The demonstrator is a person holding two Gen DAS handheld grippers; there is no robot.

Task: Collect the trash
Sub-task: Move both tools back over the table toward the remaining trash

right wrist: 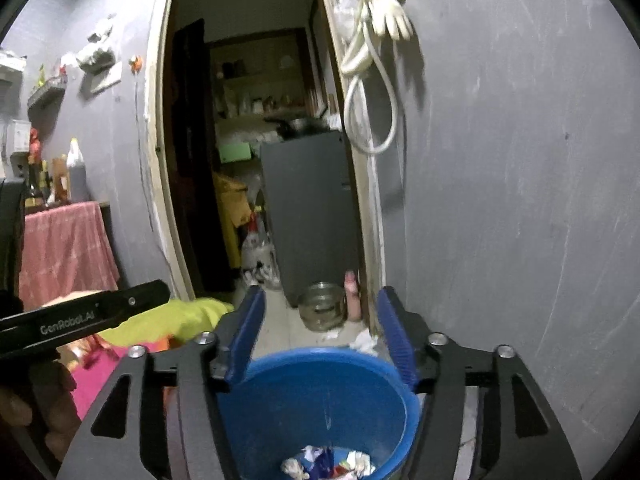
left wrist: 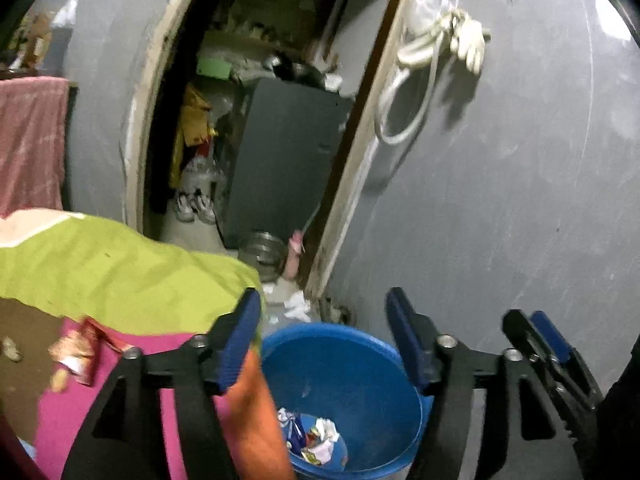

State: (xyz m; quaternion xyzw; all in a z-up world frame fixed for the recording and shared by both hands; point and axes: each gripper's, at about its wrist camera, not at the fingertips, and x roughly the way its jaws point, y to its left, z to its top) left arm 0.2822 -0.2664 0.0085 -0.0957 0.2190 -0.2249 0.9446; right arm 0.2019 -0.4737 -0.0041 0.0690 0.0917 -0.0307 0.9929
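Observation:
A blue bucket (left wrist: 360, 392) stands on the floor by the grey wall, with crumpled wrappers (left wrist: 316, 436) at its bottom; it also shows in the right wrist view (right wrist: 320, 396). My left gripper (left wrist: 324, 340) is open and empty above the bucket's rim. My right gripper (right wrist: 320, 336) is open and empty, also above the bucket; its fingers (left wrist: 548, 336) show at the right of the left wrist view. Loose wrappers (left wrist: 80, 352) lie on the pink and green bedding (left wrist: 120, 280) at the left. White paper scraps (left wrist: 296, 306) lie on the floor behind the bucket.
An open doorway (right wrist: 256, 160) leads to a cluttered room with a dark cabinet (right wrist: 312, 212). A glass jar (right wrist: 322, 306) stands at the threshold. A white hose and glove (right wrist: 376, 40) hang on the wall. A table with a pink cloth (right wrist: 64, 248) stands left.

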